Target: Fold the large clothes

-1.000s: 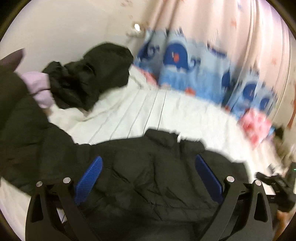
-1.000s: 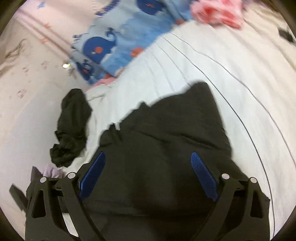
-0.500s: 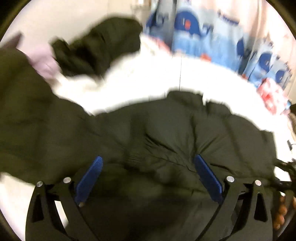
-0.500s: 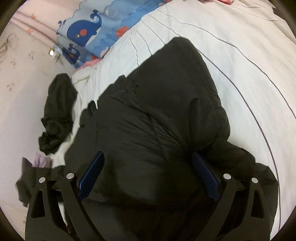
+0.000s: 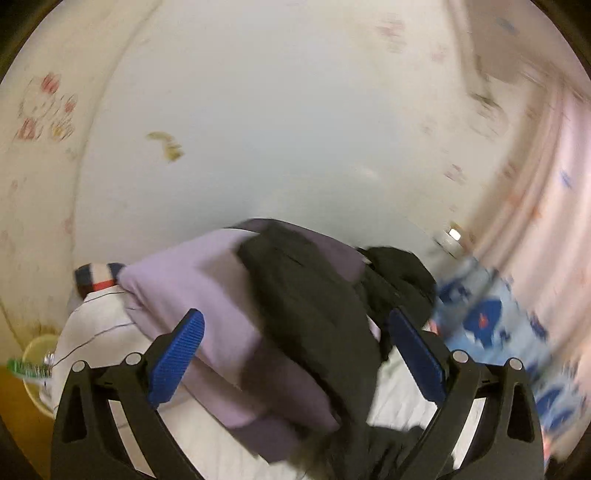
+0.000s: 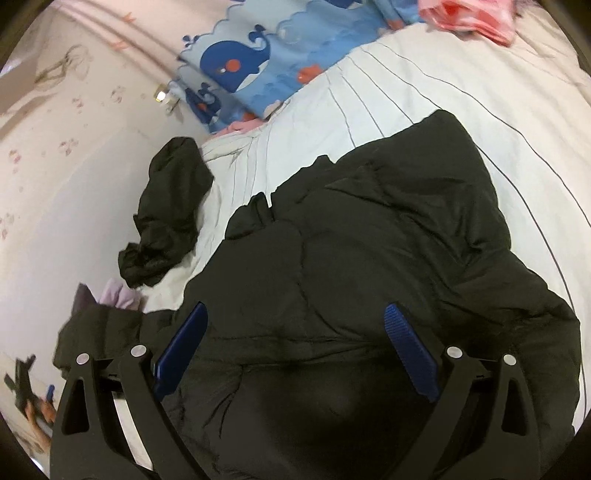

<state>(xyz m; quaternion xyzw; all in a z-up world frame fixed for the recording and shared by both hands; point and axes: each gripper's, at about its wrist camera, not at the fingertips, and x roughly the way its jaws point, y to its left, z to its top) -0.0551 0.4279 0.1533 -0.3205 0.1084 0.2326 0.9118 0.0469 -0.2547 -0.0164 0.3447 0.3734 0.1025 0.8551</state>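
A large black puffer jacket (image 6: 369,277) lies spread on the white striped bedsheet (image 6: 461,85), filling the lower right wrist view. My right gripper (image 6: 295,347) hovers open just above it, blue pads wide apart, nothing between them. In the left wrist view my left gripper (image 5: 295,354) is open and points toward the wall. Ahead of it a black sleeve or part of the jacket (image 5: 314,302) drapes over a folded lilac garment (image 5: 207,295). The left gripper also shows small at the right wrist view's lower left edge (image 6: 27,387).
A crumpled black garment (image 6: 166,214) lies by the wall at the bed's far left. A blue whale-print blanket (image 6: 266,62) and pink cloth (image 6: 476,18) sit at the head. A striped item (image 5: 98,278) and a yellow cup holding a green toothbrush (image 5: 33,365) are beside the bed.
My left gripper has swung up and left, off the jacket's body toward the wall and the lilac pile. The right gripper has drawn back slightly, with more of the jacket laid out.
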